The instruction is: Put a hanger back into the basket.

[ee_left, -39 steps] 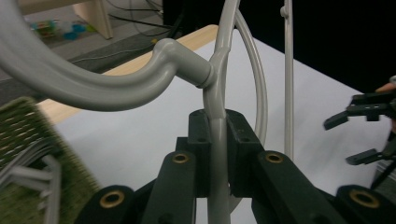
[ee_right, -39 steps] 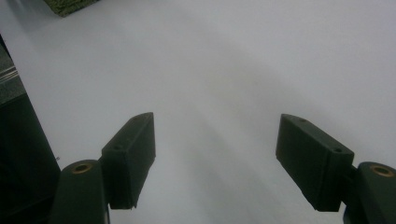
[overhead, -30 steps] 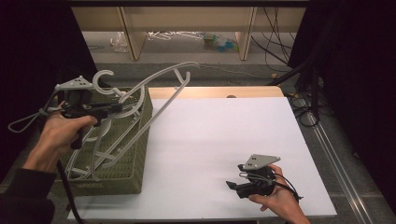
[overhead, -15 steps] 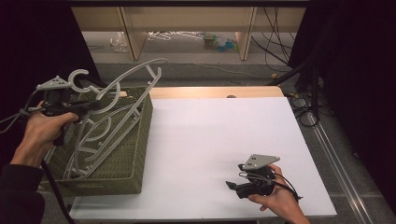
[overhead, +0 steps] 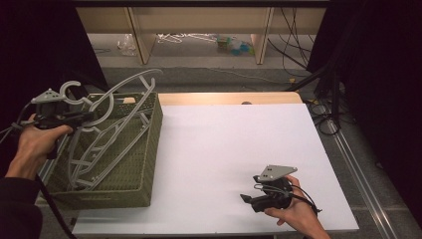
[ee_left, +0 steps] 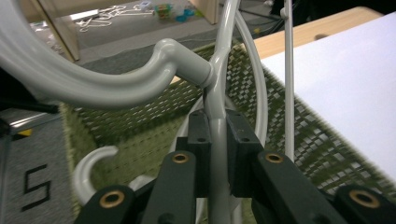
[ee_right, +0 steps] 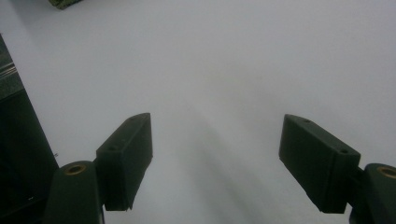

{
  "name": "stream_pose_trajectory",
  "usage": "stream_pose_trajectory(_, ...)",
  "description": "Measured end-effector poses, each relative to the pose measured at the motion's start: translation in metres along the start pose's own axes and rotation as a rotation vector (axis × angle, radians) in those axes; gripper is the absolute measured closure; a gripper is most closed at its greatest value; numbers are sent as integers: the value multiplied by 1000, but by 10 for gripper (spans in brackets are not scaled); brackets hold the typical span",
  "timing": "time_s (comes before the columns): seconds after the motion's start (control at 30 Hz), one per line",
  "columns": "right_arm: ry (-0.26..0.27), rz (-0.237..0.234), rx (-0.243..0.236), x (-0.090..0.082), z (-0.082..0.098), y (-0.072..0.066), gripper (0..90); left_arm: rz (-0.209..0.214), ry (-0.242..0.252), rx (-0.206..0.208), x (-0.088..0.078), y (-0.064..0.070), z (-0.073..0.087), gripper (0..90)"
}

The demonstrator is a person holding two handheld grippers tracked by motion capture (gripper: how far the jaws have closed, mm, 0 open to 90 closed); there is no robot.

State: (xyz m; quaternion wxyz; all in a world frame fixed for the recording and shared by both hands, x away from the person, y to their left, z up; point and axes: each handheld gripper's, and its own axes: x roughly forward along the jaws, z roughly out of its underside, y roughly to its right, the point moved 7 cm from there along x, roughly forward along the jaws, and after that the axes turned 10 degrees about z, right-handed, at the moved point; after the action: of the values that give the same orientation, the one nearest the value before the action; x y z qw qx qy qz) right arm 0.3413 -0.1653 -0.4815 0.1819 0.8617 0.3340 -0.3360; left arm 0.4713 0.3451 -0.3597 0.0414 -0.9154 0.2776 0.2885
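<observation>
High view: hanger (overhead: 107, 124) tilted, hook (overhead: 69, 92) leftward.

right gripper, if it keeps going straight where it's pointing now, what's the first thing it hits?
Most likely the white table top. The right gripper has its jaws open with nothing between them, and only bare white surface lies ahead. In the high view it points left, toward the green basket, but that sits far off.

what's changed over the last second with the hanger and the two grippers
The left gripper, jaws shut on the grey hanger, has carried it leftward and down, so more of it lies over the green basket, beside other hangers inside. The grip has not changed. The right gripper rests with its jaws open on the white table, unmoved.
</observation>
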Motion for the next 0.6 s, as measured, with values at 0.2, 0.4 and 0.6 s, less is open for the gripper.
stream_pose_trajectory(0.2, 2, -1, 3, 2, 0, -1, 266, -25, -39, -3, 1, -11, 13, 817)
stream_pose_trajectory(0.4, 7, 3, -2, 2, 0, 0, 266, -42, -48, -27, 1, -15, 23, 817)
stream_pose_trajectory(0.6, -10, -5, -17, 1, 1, 0, 266, -43, -114, -21, 5, -22, 41, 817)
